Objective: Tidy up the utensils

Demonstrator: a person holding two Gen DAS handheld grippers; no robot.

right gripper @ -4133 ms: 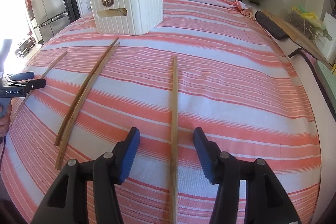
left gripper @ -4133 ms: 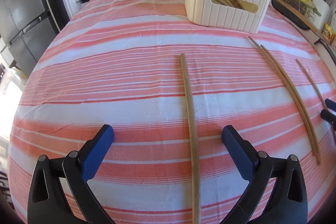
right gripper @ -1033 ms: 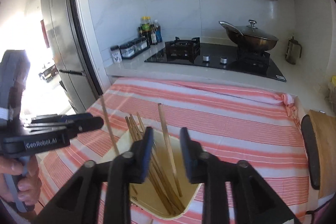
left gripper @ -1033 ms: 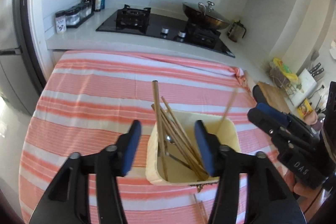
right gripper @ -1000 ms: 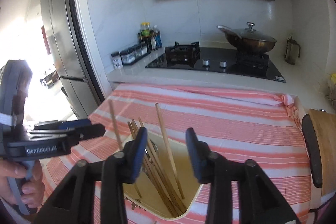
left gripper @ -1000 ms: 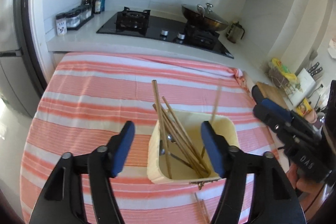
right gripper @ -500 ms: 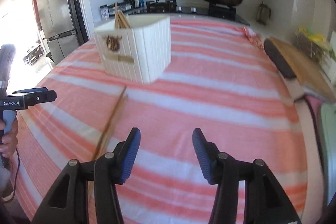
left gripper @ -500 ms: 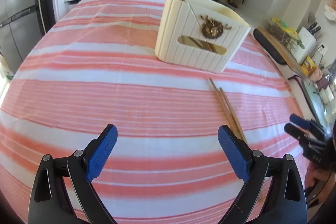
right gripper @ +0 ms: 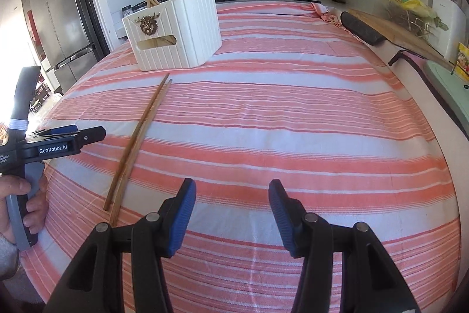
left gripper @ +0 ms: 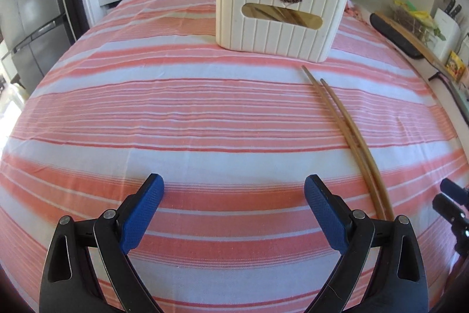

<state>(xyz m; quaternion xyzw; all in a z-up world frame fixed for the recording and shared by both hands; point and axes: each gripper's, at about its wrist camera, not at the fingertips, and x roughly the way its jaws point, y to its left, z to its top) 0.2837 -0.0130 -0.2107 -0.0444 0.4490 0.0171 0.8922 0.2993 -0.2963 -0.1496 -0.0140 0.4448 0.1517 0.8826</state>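
Two chopsticks (left gripper: 348,137) lie side by side on the tablecloth (left gripper: 176,107), just before the utensil box (left gripper: 281,11).

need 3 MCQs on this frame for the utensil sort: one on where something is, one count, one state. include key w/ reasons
1. Where do the loose chopsticks lie relative to the white holder?
A. inside it
B. on the striped cloth in front of it
C. on the stove

2. How many chopsticks still lie on the cloth?
A. two
B. four
C. none

3. What state is the left gripper in?
A. shut on a chopstick
B. shut with nothing in it
C. open with nothing in it

Key:
1 B: both sticks lie flat on the cloth, their far tips short of the holder's front wall.
2 A: a single pair lies side by side in both wrist views; the other chopsticks stand in the holder.
3 C: its blue pads stand far apart over bare cloth, with the pair off to one side.
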